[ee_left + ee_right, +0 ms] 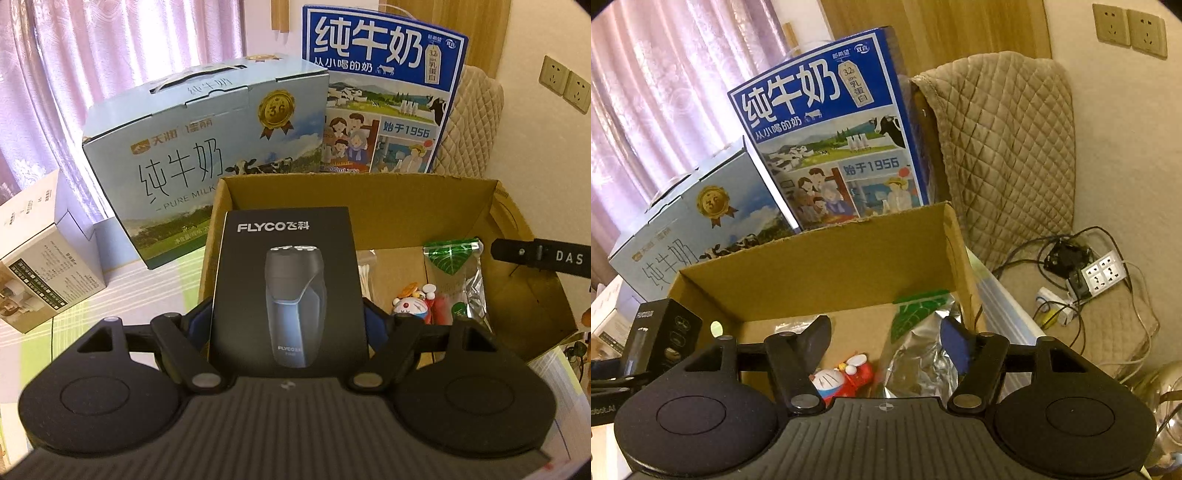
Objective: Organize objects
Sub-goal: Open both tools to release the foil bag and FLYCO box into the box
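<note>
Left wrist: shaver box [286,284] btwn fingers [199,317]

soft daylight through curtains [74,74]; fisheye bending edges; dark vignette corners; slight blur.

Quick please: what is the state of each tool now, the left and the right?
Left tool: closed on the black shaver box.
Right tool: open, holding nothing, above the cardboard box.
</note>
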Demonstrator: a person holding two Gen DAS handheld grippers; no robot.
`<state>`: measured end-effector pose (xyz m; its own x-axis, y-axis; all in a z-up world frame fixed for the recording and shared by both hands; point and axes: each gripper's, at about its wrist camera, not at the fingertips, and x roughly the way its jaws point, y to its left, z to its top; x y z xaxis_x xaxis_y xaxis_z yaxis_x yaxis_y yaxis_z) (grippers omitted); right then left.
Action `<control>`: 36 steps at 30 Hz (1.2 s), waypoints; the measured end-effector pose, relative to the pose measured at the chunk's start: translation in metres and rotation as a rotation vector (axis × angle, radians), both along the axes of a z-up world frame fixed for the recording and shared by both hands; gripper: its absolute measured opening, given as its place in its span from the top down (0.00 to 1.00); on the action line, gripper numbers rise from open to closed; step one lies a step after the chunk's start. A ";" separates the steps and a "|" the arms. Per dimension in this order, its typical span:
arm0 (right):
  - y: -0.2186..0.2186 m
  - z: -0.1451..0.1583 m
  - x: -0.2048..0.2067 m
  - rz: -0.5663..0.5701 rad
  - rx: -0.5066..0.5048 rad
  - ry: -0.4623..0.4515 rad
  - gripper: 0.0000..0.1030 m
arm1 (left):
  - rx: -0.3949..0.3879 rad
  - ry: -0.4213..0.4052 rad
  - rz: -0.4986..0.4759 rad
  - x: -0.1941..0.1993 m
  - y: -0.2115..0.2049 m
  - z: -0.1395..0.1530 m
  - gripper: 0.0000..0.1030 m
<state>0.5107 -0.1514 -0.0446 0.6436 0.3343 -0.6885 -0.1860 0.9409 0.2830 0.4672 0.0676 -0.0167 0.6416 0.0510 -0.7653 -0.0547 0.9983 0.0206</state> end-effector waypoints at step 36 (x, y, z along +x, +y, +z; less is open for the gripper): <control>0.018 0.000 -0.023 0.147 -0.135 -0.040 0.26 | 0.026 0.037 -0.008 0.015 -0.006 -0.019 0.14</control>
<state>0.4875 -0.1330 -0.0441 0.6224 0.3329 -0.7084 -0.3324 0.9318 0.1459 0.4825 0.0620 -0.0352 0.6135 0.0663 -0.7869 -0.0455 0.9978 0.0485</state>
